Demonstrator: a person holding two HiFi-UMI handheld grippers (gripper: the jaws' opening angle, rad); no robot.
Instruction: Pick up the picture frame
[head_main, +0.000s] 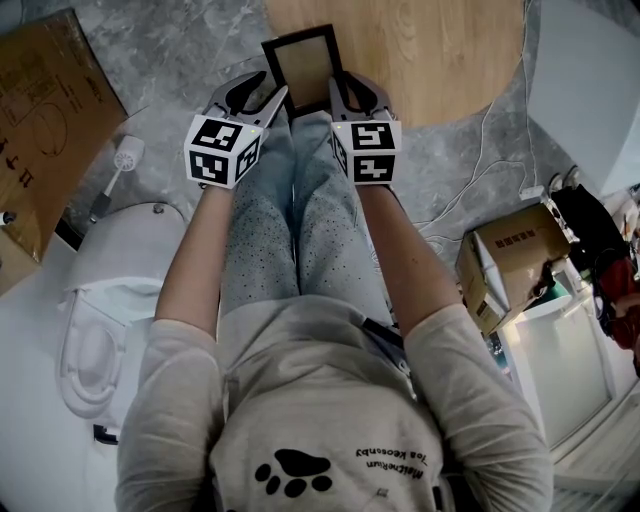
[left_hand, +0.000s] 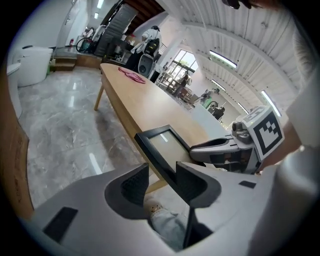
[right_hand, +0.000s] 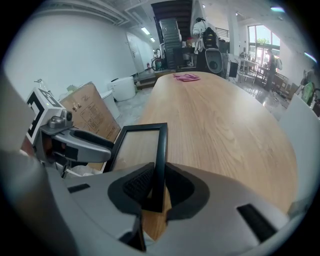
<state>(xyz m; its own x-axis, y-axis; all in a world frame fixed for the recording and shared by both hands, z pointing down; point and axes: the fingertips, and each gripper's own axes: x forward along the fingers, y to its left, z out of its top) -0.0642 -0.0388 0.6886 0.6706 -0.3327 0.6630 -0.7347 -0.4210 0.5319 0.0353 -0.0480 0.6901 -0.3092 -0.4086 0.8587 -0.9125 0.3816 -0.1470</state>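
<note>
One picture frame (head_main: 303, 60) sits at twelve o'clock in the head view. There are two tools, the left tool (head_main: 268, 92) and the right tool (head_main: 340, 90), and two marker cubes, a left cube (head_main: 222, 150) and a right cube (head_main: 368, 150). One wooden tabletop (head_main: 440, 60). Two cardboard boxes: a flat box (head_main: 45, 110) at ten o'clock and an open box (head_main: 510, 255) at three. One toilet (head_main: 110, 300) at eight o'clock. One brush (head_main: 122, 160). One pink cloth (right_hand: 186, 77). One person (head_main: 300, 400).

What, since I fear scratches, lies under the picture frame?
The wooden table lies beneath the picture frame, and the person's knees are close by its near end. The right gripper clamps its edge. The tabletop directly beneath is covered, so contact cannot be seen.
</note>
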